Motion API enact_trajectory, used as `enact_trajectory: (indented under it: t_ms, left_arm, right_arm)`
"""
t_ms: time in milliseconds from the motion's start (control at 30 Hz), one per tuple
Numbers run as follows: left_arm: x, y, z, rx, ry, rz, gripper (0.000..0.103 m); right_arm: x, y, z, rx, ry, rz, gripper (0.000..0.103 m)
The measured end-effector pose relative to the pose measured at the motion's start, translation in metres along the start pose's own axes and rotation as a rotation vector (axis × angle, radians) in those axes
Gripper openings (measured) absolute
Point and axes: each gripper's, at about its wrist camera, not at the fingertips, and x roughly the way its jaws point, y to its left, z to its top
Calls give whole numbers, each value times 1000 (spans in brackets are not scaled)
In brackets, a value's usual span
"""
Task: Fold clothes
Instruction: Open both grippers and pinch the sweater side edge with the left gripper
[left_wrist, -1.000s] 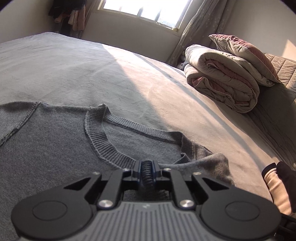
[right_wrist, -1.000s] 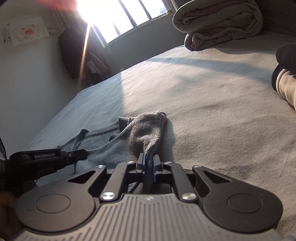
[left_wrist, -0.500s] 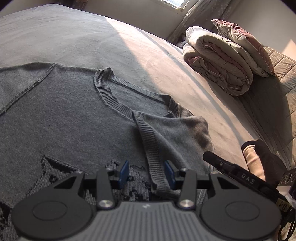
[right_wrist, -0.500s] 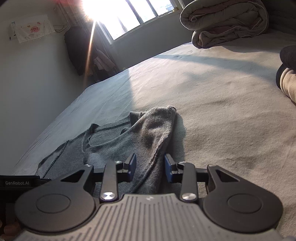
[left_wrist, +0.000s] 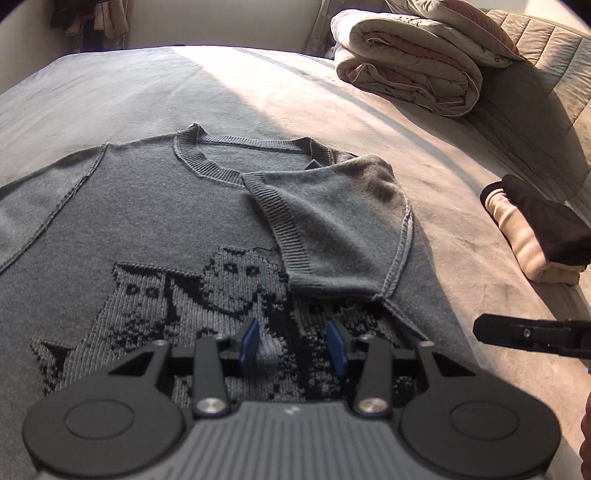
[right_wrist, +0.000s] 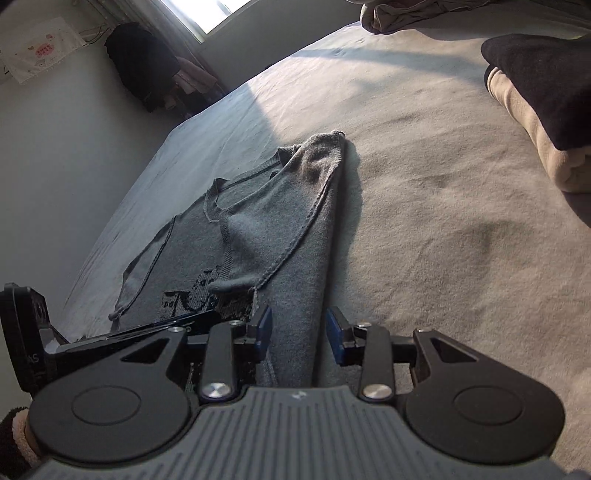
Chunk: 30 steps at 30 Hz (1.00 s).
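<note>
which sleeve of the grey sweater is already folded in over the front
The sleeve on the side toward the folded clothes stack. It lies over the sweater's chest; the opposite sleeve is still spread flat.

Rolled quilt (left_wrist: 406, 66) on bed (left_wrist: 258, 92), perhaps pillow-topped.

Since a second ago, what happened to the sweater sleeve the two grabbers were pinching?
Both let go. The left gripper and right gripper had been clamped on the grey sweater's sleeve; now their jaws stand apart and both have pulled back toward the hem. The sleeve lies folded over the chest, above the knitted picture. The rolled duvet and the folded clothes on the bed stayed put.
</note>
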Motion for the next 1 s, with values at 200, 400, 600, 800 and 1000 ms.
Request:
enact_trajectory:
  t_ms: [200,400,600,800,1000]
  left_arm:
    - [-30,-1,-37,-76,58,-218,34]
    - [-45,-21,-86,-74,113,-456,12]
    - [-53,-29,-137,-78,150,-505,8]
    - [-70,-28,-164,-84,150,-548,8]
    - [-84,-31,-185,-64,175,-600,8]
  right_arm:
    - [-26,8,-42,26,71,-6,37]
    - [-50,11,-80,85,100,-1,37]
    - [-71,12,-116,114,133,1,37]
    - [-87,12,-144,107,148,-15,24]
    - [-109,27,-148,97,114,31,8]
